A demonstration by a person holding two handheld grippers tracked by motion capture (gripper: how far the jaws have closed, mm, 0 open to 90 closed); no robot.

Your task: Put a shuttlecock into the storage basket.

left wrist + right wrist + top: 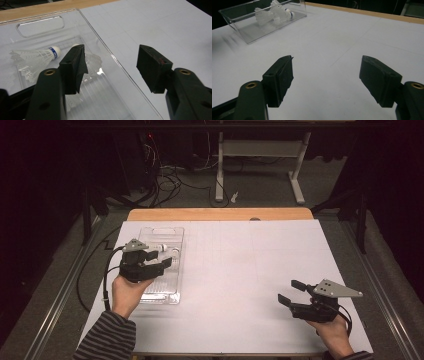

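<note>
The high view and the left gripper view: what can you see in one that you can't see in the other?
The high view alone takes in the person's hands, the right gripper, the wooden table edge's full width and the floor cables. The left gripper view alone makes out the shuttlecock with its blue band and the tray's handle slot. Both share the clear tray and the open left gripper.

My left gripper (159,258) hovers over the clear tray (172,297) at the table's (240,270) left, shuttlecocks (37,56) lying in its far end. My right gripper (292,291) sits near the right edge, well apart.
</note>
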